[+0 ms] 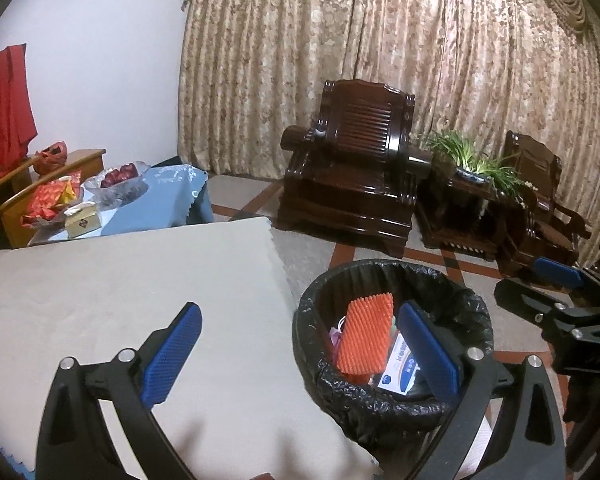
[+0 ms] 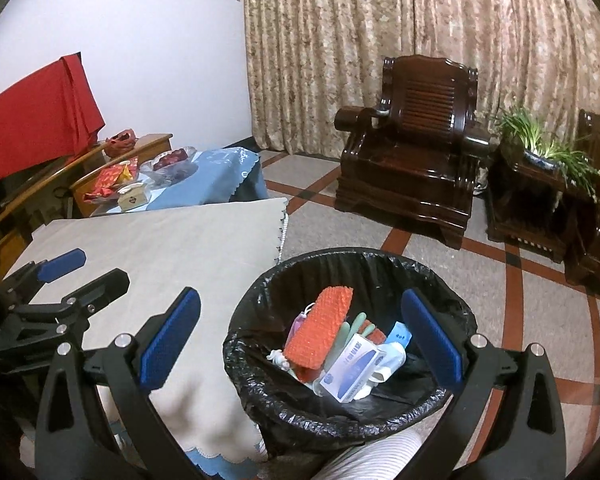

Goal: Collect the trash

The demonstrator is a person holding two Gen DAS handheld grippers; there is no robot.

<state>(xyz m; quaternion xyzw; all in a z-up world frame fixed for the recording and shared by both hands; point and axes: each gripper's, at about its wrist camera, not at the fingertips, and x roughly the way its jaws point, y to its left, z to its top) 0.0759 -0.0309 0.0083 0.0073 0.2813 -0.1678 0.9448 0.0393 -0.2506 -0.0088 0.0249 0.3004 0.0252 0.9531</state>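
Note:
A round bin with a black liner (image 1: pixel 396 404) (image 2: pixel 260 384) stands on the floor beside the table. Inside lie an orange knobbly pad (image 1: pixel 366 336) (image 2: pixel 320 328), a white and blue box (image 1: pixel 400 368) (image 2: pixel 350 370), pale green pieces and other small bits of trash. My left gripper (image 1: pixel 302 350) is open and holds nothing; one finger is over the table, the other over the bin. My right gripper (image 2: pixel 300 342) is open too, empty, straddling the bin's near left rim. Each gripper shows at the edge of the other's view.
A table under a beige cloth (image 1: pixel 140 300) (image 2: pixel 160 240) fills the left. Behind it a blue-clothed table (image 1: pixel 168 196) carries a glass fruit bowl, red packets and a small box. Dark wooden armchairs (image 2: pixel 412 148) and a potted plant (image 2: pixel 548 148) stand before curtains on the tiled floor.

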